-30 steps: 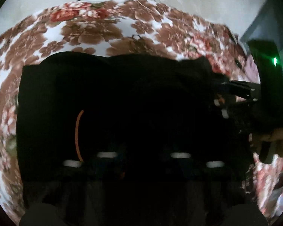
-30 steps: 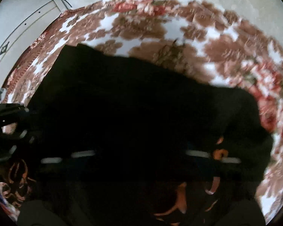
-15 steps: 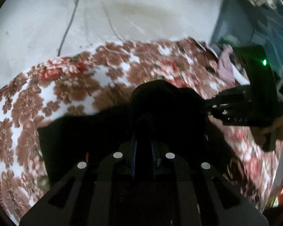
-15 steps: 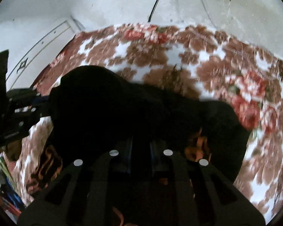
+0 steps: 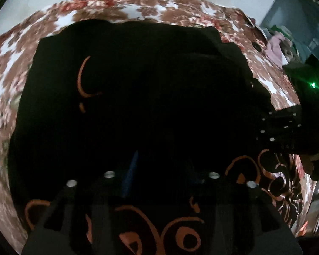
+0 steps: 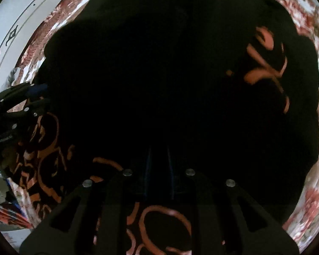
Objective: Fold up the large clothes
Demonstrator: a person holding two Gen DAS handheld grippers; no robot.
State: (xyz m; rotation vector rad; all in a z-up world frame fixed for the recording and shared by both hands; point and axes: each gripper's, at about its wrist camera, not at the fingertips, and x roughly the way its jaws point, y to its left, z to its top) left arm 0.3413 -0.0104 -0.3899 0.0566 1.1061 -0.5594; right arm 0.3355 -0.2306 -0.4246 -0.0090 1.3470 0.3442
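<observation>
Both grippers have dropped from the raised position of half a second ago, when each pinched a peak of black cloth lifted off the bed — now the black garment (image 5: pixel 138 97) lies spread low and fills most of both views. It rests on the floral bedspread (image 5: pixel 14 80), whose brown and red flowers show around its left, far and right edges. From the left wrist view its long axis runs left to right across the bed, with a fairly straight far edge and a squared far-left corner; which end is the neck or hem cannot be told. Orange swirl print shows along the near edge under the fingers and again at the near right.

The left gripper (image 5: pixel 161 170) hangs over the near edge of the garment; its jaws have just been opening and stand clearly apart, with dark cloth below them but nothing visibly pinched. The right gripper (image 6: pixel 158 165) points steeply down onto the cloth; its jaws have just been opening a little and stand only narrowly apart, and whether fabric is caught between them cannot be told in the dark. Each gripper shows at the edge of the other's view, with a green light on the right one
</observation>
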